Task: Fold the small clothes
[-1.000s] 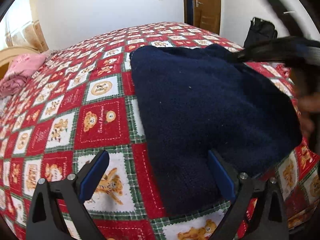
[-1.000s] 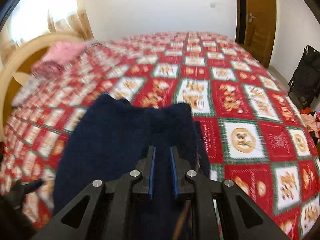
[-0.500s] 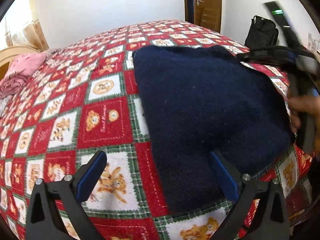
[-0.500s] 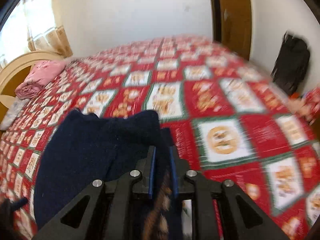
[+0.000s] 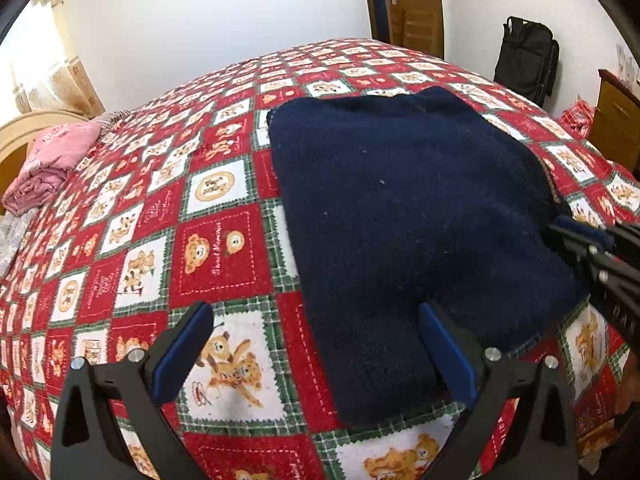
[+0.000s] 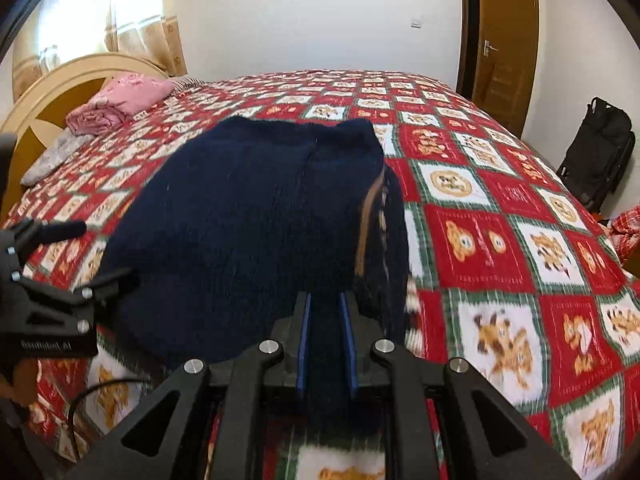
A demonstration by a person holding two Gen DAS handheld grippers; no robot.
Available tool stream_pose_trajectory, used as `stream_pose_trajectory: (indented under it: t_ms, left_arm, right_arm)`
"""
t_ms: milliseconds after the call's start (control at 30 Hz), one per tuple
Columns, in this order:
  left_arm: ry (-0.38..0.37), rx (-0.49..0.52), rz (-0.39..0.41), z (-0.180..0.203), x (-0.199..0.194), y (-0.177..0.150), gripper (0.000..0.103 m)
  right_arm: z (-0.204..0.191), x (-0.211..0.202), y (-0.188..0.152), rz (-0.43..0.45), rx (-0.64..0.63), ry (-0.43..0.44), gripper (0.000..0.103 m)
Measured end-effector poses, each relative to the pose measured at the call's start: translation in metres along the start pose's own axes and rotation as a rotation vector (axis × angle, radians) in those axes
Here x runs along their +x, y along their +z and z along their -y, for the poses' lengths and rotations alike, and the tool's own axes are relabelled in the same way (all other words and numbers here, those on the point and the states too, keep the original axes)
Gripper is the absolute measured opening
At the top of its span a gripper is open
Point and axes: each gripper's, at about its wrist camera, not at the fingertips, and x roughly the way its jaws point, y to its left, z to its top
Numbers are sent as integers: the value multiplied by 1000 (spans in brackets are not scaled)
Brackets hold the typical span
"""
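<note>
A dark navy knitted garment (image 5: pixel 404 216) lies folded flat on the red patchwork bedspread (image 5: pixel 216 248). It also shows in the right wrist view (image 6: pixel 248 232), with a brown patterned edge on its right side. My left gripper (image 5: pixel 316 348) is open and empty, low over the garment's near left corner. My right gripper (image 6: pixel 326 320) is shut on the garment's near edge; it shows at the right edge of the left wrist view (image 5: pixel 568 232).
A folded pink cloth (image 6: pixel 120 100) lies by the wooden headboard (image 6: pixel 52 92). A black bag (image 6: pixel 600 152) stands against the wall by a wooden door (image 6: pixel 504 40). A wooden cabinet (image 5: pixel 616 124) is at far right.
My right gripper has carried the garment's edge down toward the near side, and the fold has settled flatter on the bed. My left gripper has stayed open in place.
</note>
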Motion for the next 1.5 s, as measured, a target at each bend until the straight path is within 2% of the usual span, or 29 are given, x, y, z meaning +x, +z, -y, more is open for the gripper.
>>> stream_pose_trajectory:
  t_ms: [67, 200, 300, 433, 567, 667, 733, 767, 800, 867, 900, 1000, 1100, 1200, 1300, 1367, 1433, 1500]
  left_arm:
    - [6, -1, -1, 1, -2, -2, 103]
    - [-3, -14, -4, 0, -6, -8, 103]
    - [-22, -20, -13, -1, -9, -11, 103]
    - [-92, -22, -48, -5, -12, -19, 103]
    - [-177, -92, -98, -22, -10, -22, 103]
    - [-213, -147, -93, -33, -12, -18, 103]
    - [-220, -169, -78, -36, -14, -14, 103]
    - [-227, -176, -68, -37, -15, -12, 103]
    - [-230, -177, -56, -36, -17, -8, 103]
    - [-222, -162, -37, -33, -20, -4, 103]
    - [-217, -151, -26, -31, -22, -1, 103]
    - [-179, -104, 12, -23, -23, 9, 103]
    - [-155, -79, 17, -19, -19, 14, 102]
    - [-180, -53, 9, -17, -16, 17, 102]
    - [-240, -107, 28, -34, -17, 22, 102]
    - [-252, -147, 44, -48, -16, 31, 102]
    - [-239, -178, 53, -62, -10, 45, 102]
    - [-194, -206, 71, -81, 2, 67, 102]
  right_arm:
    - [2, -2, -5, -3, 9, 5, 16]
    - [14, -7, -14, -37, 122, 63, 16]
    - [17, -13, -21, -43, 137, 69, 16]
    - [17, -20, -25, -61, 155, 72, 16]
    - [22, -27, -24, -84, 185, 94, 16]
    - [27, -37, -21, -75, 212, 112, 16]
    - [36, -47, -19, -38, 242, 119, 17]
    - [39, -50, -18, -27, 253, 116, 23]
    - [45, -54, -17, -11, 274, 107, 36]
    - [52, -60, -16, 9, 303, 95, 54]
    - [57, -63, -16, 27, 319, 92, 56]
    - [65, -66, -14, 45, 342, 92, 56]
    - [66, -62, -12, 39, 340, 89, 56]
    - [65, -58, -13, 25, 330, 101, 56]
    - [65, -55, -13, 21, 324, 107, 56]
    - [66, -55, -10, 30, 316, 109, 56]
    - [66, -57, -6, 53, 307, 105, 56]
    - [62, -60, -1, 81, 289, 117, 54]
